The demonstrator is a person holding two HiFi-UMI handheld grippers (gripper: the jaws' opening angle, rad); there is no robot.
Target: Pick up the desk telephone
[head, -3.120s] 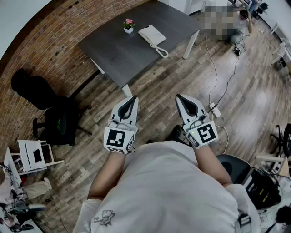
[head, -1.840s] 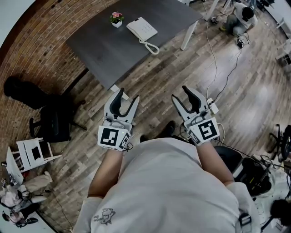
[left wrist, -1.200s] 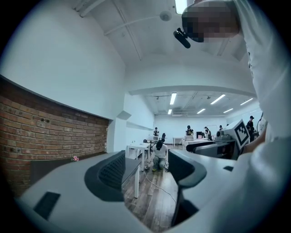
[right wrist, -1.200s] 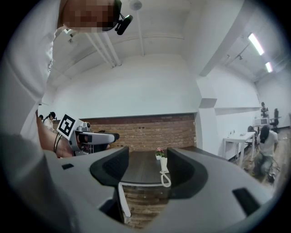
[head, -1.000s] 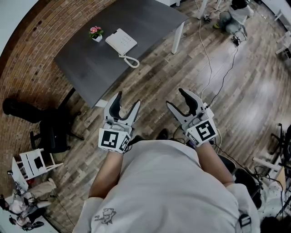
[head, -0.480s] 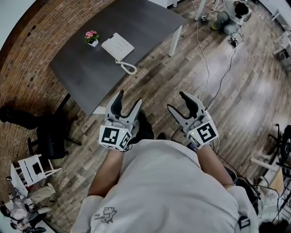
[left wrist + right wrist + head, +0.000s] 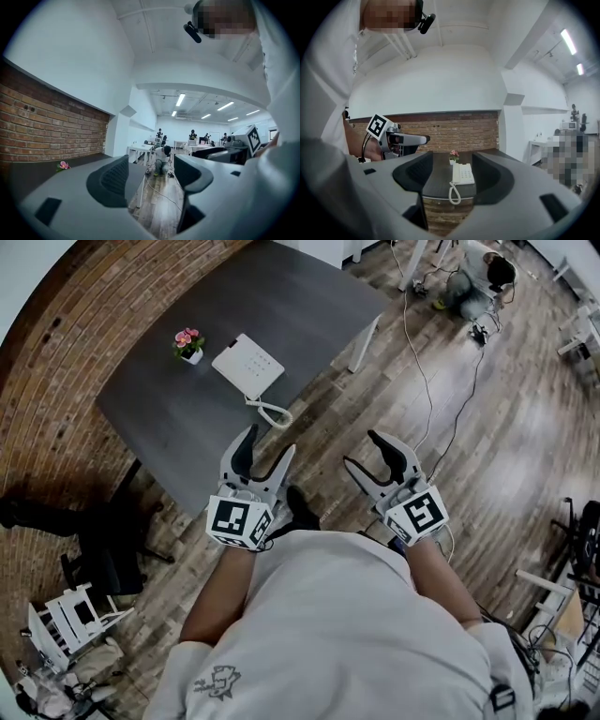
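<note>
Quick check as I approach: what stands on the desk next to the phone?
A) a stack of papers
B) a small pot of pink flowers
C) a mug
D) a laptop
B: the head view shows a pot of pink flowers standing on the desk close beside the phone, and the right gripper view shows it just behind the phone.

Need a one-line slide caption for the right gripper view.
Open right tool frames the white desk telephone and flower pot on the dark table, brick wall behind.
</note>
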